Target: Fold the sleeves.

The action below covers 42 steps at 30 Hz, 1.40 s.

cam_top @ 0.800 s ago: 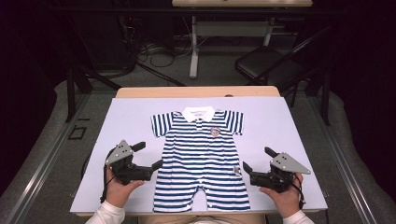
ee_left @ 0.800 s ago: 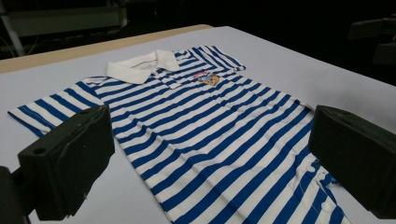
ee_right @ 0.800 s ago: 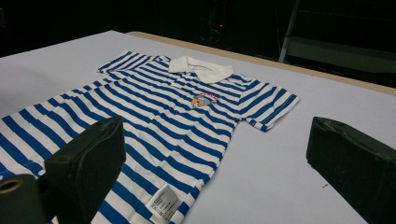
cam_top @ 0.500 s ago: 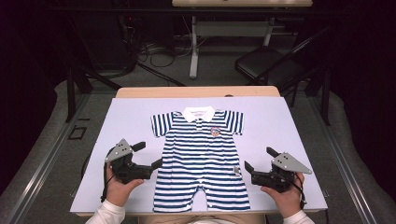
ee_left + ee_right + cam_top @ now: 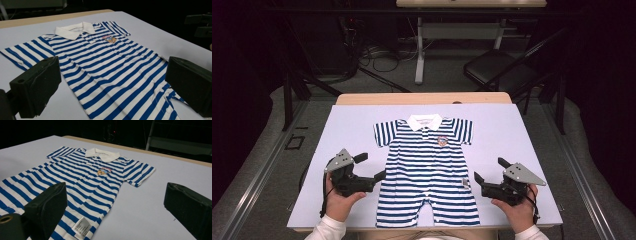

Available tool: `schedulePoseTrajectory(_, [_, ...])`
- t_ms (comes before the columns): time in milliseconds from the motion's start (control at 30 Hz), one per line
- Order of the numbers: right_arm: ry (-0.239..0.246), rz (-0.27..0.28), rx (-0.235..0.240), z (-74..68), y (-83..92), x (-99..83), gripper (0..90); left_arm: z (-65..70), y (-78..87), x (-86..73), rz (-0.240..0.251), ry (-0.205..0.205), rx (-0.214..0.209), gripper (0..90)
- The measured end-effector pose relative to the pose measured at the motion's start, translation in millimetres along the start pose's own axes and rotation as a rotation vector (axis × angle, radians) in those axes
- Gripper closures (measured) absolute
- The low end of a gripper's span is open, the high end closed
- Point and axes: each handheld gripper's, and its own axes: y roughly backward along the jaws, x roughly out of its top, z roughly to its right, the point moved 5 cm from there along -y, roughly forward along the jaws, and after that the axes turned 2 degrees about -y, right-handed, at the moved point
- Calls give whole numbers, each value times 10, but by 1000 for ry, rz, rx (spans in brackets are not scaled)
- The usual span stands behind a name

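The blue-and-white striped cotton romper with a white collar point(image 5: 427, 170) lies flat, collar away from you, in the middle of the pale lilac table cover point(image 5: 532, 135). If you nip only its top layer, or drag one side first, it may bunch and skew. Your left gripper point(image 5: 371, 167) and right gripper point(image 5: 488, 170) stand wide open beside its edges, holding nothing.

Even, soft light falls from above onto the pale desk point(image 5: 522, 135), which is bright while the room around it sinks into near black. Shadows are faint and short. There is no strong glare. In both gripper views the near black fingers point(image 5: 37, 87) look slightly soft and the striped garment point(image 5: 112, 67) sharp.
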Motion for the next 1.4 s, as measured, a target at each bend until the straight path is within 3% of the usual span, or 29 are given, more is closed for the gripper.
schedulePoseTrajectory(100, [4, -1, -3, 1, -6, -2, 48, -10, -10, 31, 6, 16, -3, 3])
schedulePoseTrajectory(500, [3, -5, 0, -3, -25, -6, 52, -100, -57, 213, -25, 25, 70, 4])
schedulePoseTrajectory(633, [3, -5, 3, -11, -31, -7, 53, -140, -95, 264, -15, 48, 68, 5])
schedulePoseTrajectory(833, [1, -9, 3, -13, -36, -9, 55, -246, -157, 337, -52, 89, 79, 31])
schedulePoseTrajectory(1000, [-2, -12, 2, -9, -37, -12, 57, -338, -192, 417, -79, 98, 97, 31])
schedulePoseTrajectory(1400, [-2, -14, 4, -9, -45, -17, 59, -478, -254, 687, -98, 75, 131, 31])
